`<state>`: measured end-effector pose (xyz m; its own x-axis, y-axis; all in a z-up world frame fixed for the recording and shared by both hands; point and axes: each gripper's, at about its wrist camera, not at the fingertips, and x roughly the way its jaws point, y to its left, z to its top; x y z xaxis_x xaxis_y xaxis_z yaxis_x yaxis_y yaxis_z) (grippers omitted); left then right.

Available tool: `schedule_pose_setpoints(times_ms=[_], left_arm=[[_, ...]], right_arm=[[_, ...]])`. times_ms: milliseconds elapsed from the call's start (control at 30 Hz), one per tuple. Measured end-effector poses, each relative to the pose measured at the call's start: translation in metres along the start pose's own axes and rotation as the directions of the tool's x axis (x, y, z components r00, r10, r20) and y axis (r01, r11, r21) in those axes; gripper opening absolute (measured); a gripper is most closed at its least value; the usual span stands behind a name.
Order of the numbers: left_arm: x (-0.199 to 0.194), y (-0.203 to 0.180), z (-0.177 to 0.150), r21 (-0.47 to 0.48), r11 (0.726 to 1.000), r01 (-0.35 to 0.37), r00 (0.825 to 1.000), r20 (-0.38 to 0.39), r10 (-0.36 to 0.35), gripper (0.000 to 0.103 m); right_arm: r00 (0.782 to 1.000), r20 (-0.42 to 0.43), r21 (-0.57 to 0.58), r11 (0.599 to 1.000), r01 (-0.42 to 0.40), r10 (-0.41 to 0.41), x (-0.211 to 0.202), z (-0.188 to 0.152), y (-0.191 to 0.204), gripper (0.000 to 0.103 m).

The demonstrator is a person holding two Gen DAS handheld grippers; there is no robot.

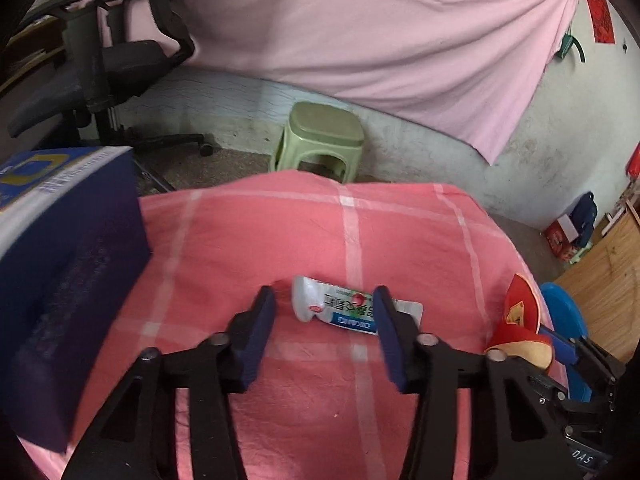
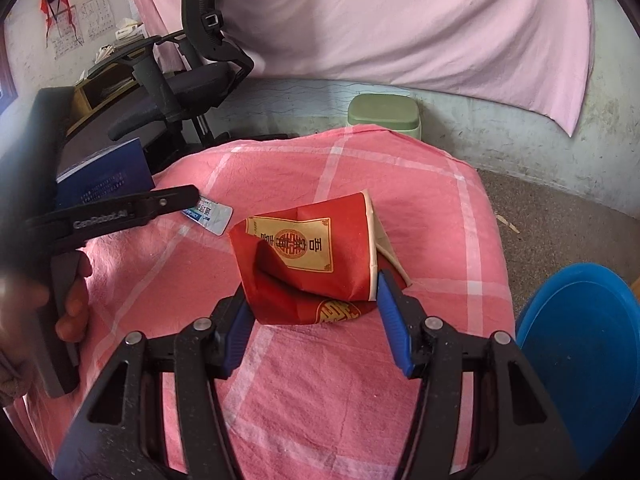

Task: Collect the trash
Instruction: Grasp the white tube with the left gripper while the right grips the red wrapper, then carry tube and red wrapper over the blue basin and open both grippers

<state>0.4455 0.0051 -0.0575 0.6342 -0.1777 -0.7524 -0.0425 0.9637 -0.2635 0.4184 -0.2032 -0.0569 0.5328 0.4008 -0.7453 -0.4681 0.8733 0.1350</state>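
Trash on the pink checked cloth (image 2: 344, 380) comes in two pieces: a small white squeezed tube (image 1: 340, 306) near the cloth's middle and a crushed red paper cup (image 2: 316, 264) towards its right edge, just beside the blue bin (image 2: 580, 344) standing off that edge. The tube looks light, soft and nearly empty, with a slick printed skin; it would likely flatten under pressure, so a hold across its fuller, rounded end seems safer than one on the thin crimped tail. The left gripper (image 1: 324, 312) straddles it, pads (image 1: 260, 320) on either side and not yet pressing, so nothing is grasped. The cup is thin card, already folded and springy, weighing next to nothing; pinching its creased wall should hold better than its rolled rim. The right gripper (image 2: 312, 312) brackets the cup's lower part, its jaws wide; whether the pads actually touch cannot be told. A dark blue box (image 1: 68, 264) stands at the cloth's left edge.
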Motion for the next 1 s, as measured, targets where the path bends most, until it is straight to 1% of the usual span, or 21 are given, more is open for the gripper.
schedule_pose_setpoints(times_ms=[100, 133, 200, 233, 367, 400, 467, 567, 667, 767, 833, 900, 933, 1000], left_arm=[[0.001, 0.001, -0.001, 0.003, 1.000, 0.018, 1.000, 0.001, -0.018, 0.028], [0.001, 0.003, -0.001, -0.001, 1.000, 0.019, 1.000, -0.003, -0.019, 0.023], [0.003, 0.001, 0.000, -0.002, 1.000, 0.025, 1.000, -0.004, -0.025, 0.019], [0.005, -0.001, 0.000, 0.001, 1.000, 0.030, 1.000, -0.005, -0.030, 0.014], [-0.003, -0.008, -0.008, 0.023, 0.998, 0.054, 0.999, 0.004, -0.054, 0.009], [-0.006, -0.009, -0.010, 0.021, 0.998, 0.062, 0.998, 0.016, -0.062, 0.009], [-0.018, -0.009, -0.016, 0.004, 0.997, 0.076, 0.995, 0.070, -0.076, 0.007], [-0.041, -0.011, -0.026, -0.009, 0.997, 0.079, 0.985, 0.155, -0.077, 0.007], [-0.063, -0.017, -0.035, 0.009, 0.998, 0.060, 0.974, 0.219, -0.061, 0.007], [-0.085, -0.026, -0.044, 0.033, 0.998, 0.045, 0.961, 0.272, -0.053, 0.007], [-0.100, -0.034, -0.048, 0.052, 0.998, 0.032, 0.949, 0.312, -0.047, 0.007], [-0.115, -0.042, -0.053, 0.070, 0.997, 0.030, 0.937, 0.345, -0.052, 0.007], [-0.124, -0.045, -0.054, 0.082, 0.996, 0.030, 0.930, 0.363, -0.058, 0.007], [-0.142, -0.056, -0.056, 0.106, 0.994, 0.026, 0.913, 0.403, -0.067, 0.007]], right_arm=[[1.000, 0.000, 0.000, 1.000, 0.000, 0.000, -0.001, -0.001, -0.001, 0.078], [1.000, -0.001, 0.000, 1.000, 0.001, -0.001, 0.000, -0.001, -0.001, 0.078], [1.000, -0.003, -0.002, 1.000, 0.004, -0.004, 0.000, -0.001, 0.001, 0.078], [1.000, -0.003, -0.005, 1.000, 0.007, -0.007, 0.000, -0.001, 0.001, 0.078], [1.000, -0.004, -0.011, 1.000, 0.012, -0.012, 0.001, 0.000, 0.001, 0.078], [1.000, -0.002, -0.013, 1.000, 0.014, -0.014, 0.001, -0.001, 0.002, 0.078], [1.000, 0.002, -0.021, 1.000, 0.021, -0.021, 0.000, -0.001, 0.003, 0.077], [0.999, 0.021, -0.031, 0.999, 0.028, -0.027, -0.005, -0.003, 0.006, 0.077], [0.997, 0.074, -0.043, 0.998, 0.039, -0.035, -0.018, -0.008, 0.013, 0.076], [0.986, 0.160, -0.069, 0.996, 0.062, -0.051, -0.038, -0.015, 0.023, 0.076], [0.970, 0.238, -0.075, 0.994, 0.074, -0.054, -0.058, -0.020, 0.028, 0.076], [0.954, 0.293, -0.065, 0.995, 0.082, -0.060, -0.073, -0.026, 0.031, 0.076], [0.942, 0.330, -0.049, 0.995, 0.083, -0.063, -0.085, -0.029, 0.031, 0.076], [0.924, 0.377, -0.024, 0.996, 0.080, -0.065, -0.102, -0.033, 0.029, 0.076]])
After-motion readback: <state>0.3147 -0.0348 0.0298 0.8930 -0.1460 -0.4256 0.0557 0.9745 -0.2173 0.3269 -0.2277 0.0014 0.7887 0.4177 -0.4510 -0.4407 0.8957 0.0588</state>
